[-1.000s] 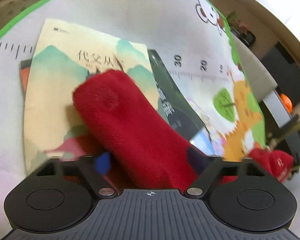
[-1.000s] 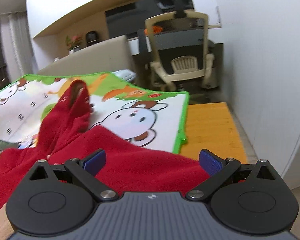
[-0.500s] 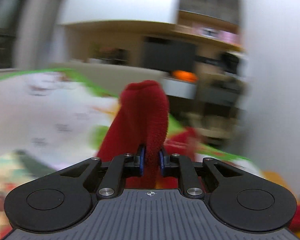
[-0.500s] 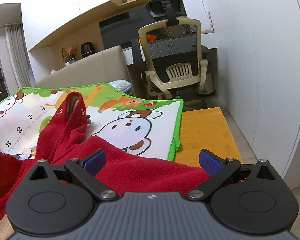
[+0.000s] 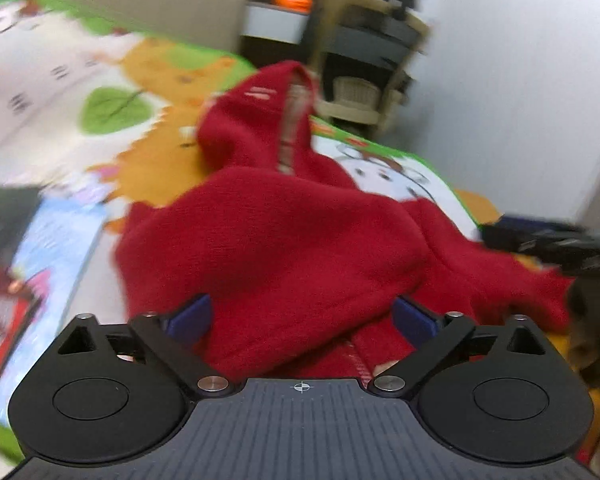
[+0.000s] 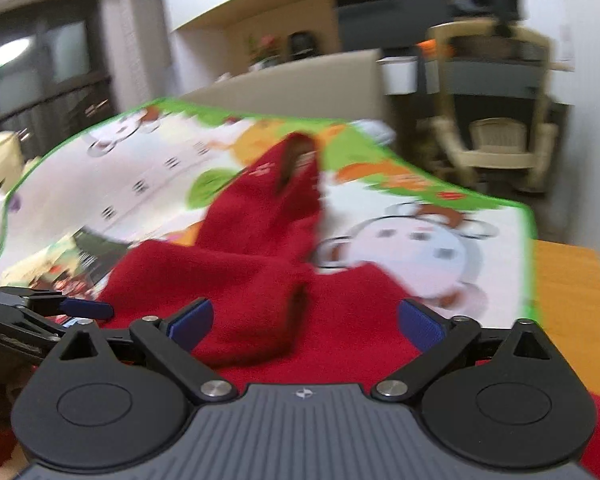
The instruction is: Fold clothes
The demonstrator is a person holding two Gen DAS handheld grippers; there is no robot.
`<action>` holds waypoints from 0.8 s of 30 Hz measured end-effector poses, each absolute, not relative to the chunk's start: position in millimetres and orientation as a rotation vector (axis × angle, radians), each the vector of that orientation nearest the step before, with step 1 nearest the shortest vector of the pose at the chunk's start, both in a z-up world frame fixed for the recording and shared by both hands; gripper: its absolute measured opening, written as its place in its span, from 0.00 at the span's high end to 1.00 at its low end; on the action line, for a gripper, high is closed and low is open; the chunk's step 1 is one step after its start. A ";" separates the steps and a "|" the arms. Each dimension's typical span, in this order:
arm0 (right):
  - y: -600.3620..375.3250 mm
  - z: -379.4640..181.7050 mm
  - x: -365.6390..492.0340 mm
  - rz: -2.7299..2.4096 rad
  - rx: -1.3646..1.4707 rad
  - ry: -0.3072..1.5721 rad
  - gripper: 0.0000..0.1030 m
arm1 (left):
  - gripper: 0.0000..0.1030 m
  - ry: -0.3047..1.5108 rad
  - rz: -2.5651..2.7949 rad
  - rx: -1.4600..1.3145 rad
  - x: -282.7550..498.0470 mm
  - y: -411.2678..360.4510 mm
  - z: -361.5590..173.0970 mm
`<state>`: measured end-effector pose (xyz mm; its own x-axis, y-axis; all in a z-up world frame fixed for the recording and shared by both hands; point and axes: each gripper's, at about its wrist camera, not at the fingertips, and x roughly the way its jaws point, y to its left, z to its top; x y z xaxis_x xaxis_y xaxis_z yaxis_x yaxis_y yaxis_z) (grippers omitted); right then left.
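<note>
**Both tongs wide open over the red fleece, sleeve lying across the body**

My left gripper has its jaws spread wide, nothing between the blue pads. My right gripper is the same: wide, empty. Both hover low at the near edge of the red fleece top.

The top lies on the play mat, hood pointing far and standing up in a peak, not flat. One sleeve lies folded across the body, cuff toward me. Right side of the garment trails off toward my right gripper, seen from the left camera at the right edge.

My read: mid-fold, one side in. Frames are motion-blurred, so the edges are approximate.

Doing it well:
- pinch the fleece at a seam or hem, not the bulk; thick pile slips out of a shallow bite
- carry the fold low and lay it, don't drop it
- hood needs flattening or it props the stack up
- keep the sleeve already across from dragging

Surface: cartoon mat, green border, ruler marks, laid on an orange wooden top. Books lie on the mat at left, close to the fleece; may snag.

Room: beige office chair far right, white wall at right, pale sofa back beyond the mat, dark windows far left.
</note>
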<state>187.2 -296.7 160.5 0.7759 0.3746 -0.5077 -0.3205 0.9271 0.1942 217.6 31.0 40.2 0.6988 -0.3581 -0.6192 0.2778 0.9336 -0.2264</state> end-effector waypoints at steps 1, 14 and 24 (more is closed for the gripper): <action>-288.6 154.6 200.4 0.383 0.103 0.600 0.26 | 0.00 0.716 -0.316 -0.135 215.7 35.3 41.8; -278.0 165.2 211.5 0.347 0.121 0.603 0.93 | 0.00 0.728 -0.277 -0.137 221.9 62.6 40.7; -387.6 193.7 142.1 0.037 0.137 0.498 0.41 | 0.00 0.891 -0.333 -0.209 236.5 71.5 0.9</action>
